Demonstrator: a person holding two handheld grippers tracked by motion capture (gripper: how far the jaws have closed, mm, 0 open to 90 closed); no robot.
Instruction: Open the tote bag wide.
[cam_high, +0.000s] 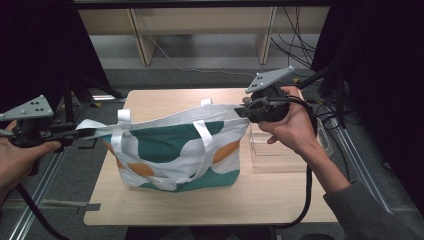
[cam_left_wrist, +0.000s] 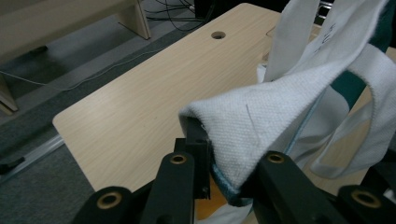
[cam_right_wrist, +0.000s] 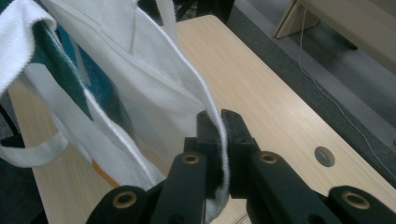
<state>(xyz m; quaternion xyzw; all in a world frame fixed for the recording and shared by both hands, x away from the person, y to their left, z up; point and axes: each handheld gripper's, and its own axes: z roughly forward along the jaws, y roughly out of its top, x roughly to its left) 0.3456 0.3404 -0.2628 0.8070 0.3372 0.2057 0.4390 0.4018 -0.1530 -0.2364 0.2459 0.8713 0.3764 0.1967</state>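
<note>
While the tote bag sits at the middle of the frame on the worktop, I grip its top edge at both ends. My left gripper, at the left edge of the high view, has its fingers clamped on the bag's white corner. My right gripper, upper right of centre, pinches the opposite rim between fingers set narrow. A clear box stands just right of the bag
</note>
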